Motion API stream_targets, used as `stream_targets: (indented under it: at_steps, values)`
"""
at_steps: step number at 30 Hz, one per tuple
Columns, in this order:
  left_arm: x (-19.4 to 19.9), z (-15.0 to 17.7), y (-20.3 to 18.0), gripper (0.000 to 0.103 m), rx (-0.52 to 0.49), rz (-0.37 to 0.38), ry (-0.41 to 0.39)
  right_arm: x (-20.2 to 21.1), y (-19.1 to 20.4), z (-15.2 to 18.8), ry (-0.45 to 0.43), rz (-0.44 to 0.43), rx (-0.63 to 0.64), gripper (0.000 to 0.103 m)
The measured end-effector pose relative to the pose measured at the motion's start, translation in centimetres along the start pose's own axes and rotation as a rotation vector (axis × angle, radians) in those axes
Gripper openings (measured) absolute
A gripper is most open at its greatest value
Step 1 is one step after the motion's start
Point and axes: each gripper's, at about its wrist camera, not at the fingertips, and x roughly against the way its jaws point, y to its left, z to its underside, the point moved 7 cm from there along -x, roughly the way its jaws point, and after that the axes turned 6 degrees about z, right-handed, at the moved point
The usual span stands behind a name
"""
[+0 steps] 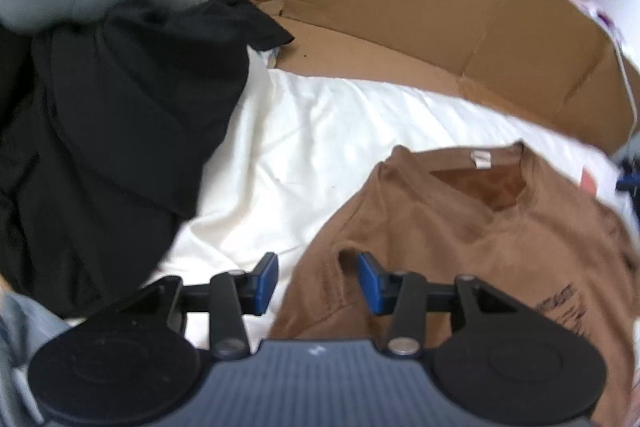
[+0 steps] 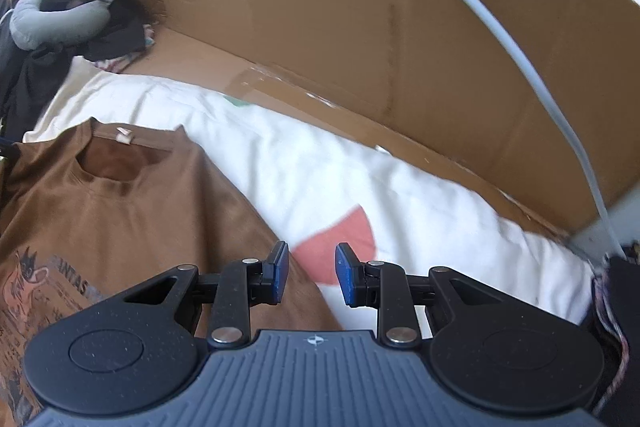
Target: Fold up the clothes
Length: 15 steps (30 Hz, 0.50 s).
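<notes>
Now, both jaws wide, empty | left gripper (image 1: 317,283) straddles the brown shirt's (image 1: 460,247) left edge | right gripper (image 2: 311,273) straddles its right edge | shirt flat on white sheet (image 1: 320,131), collar pointing away, between both arms.

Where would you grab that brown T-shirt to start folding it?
Probably by its two side edges, one per claw. The brown T-shirt lies flat, print up, on the white sheet; the left claw and right claw hover open at opposite edges, so slide in from outside.
</notes>
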Motion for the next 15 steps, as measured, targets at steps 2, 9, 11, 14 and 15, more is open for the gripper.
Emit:
stream_targets:
  at_steps: [2,9,11,14,15]
  values:
    - [-0.5,0.3,0.4,0.044,0.086,0.044,0.008,0.2,-0.6,0.6,0.009,0.006,-0.006,0.033]
    - [-0.2,0.9,1.0,0.044,0.218,0.141,-0.002,0.5,-1.7,1.8,0.032,0.008,-0.024,0.033]
    - [0.5,0.5,1.4,0.044,0.272,0.178,-0.036,0.5,-1.9,2.1,0.037,0.006,-0.031,0.033]
    - [1.1,0.0,1.8,0.044,0.327,0.222,-0.067,0.6,-1.9,2.5,0.049,0.007,-0.033,0.033]
    - [1.1,-0.1,1.9,0.044,0.339,0.22,-0.064,0.7,-1.9,2.6,0.052,0.007,-0.03,0.033]
